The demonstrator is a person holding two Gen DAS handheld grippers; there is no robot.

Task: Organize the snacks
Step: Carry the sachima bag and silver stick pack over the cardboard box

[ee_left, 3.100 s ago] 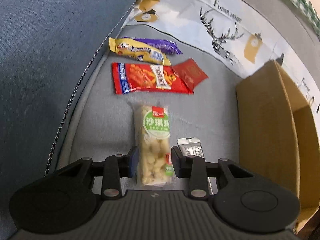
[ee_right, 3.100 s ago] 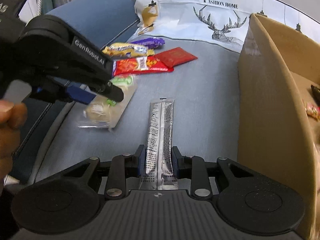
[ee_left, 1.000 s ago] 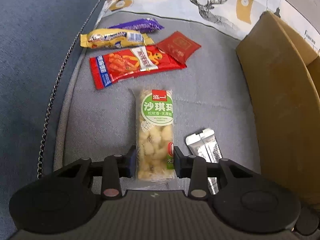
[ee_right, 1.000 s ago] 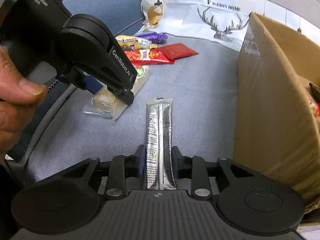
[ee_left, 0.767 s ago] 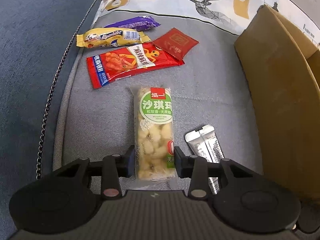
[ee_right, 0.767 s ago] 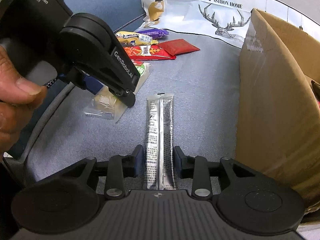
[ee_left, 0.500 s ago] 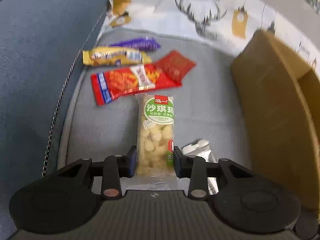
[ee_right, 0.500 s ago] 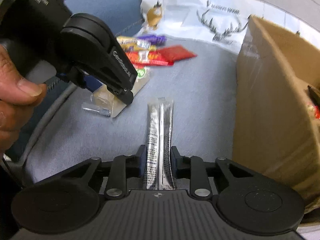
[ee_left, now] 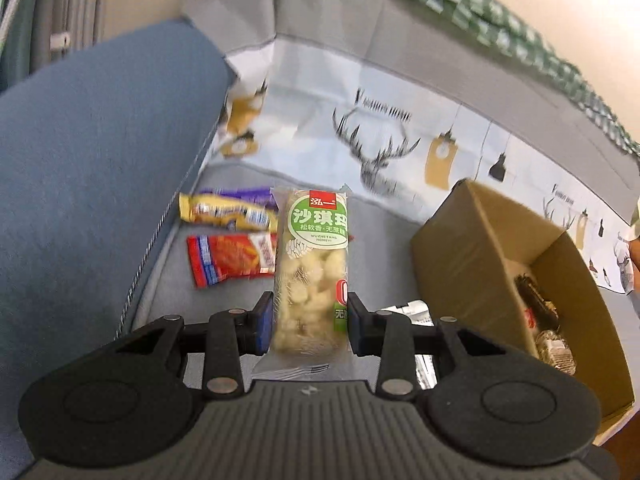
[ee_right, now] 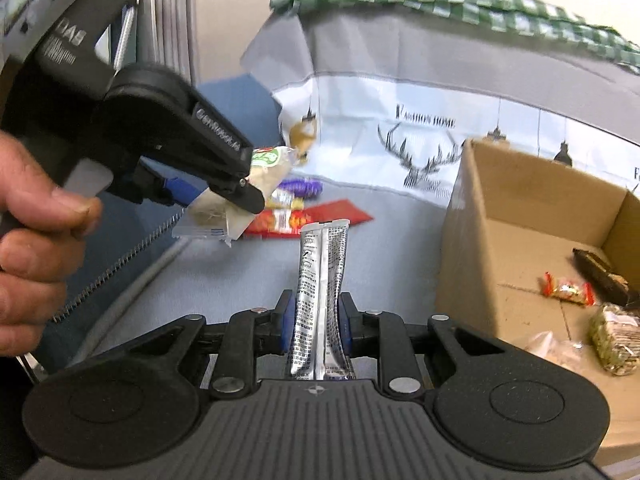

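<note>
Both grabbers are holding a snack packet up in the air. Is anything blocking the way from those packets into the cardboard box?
Nothing visible does. The left gripper holds the green-label snack and the right gripper holds the silver sachet, both lifted. The cardboard box is open-topped; only its near wall must be cleared.

Snack packets [ee_left: 232,240] left of box [ee_left: 460,264], on sofa [ee_left: 384,248].

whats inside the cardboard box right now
In the cardboard box: a dark bar, a small red-ended packet, a green-speckled snack, a pale packet. Its near wall hides the rest.
</note>
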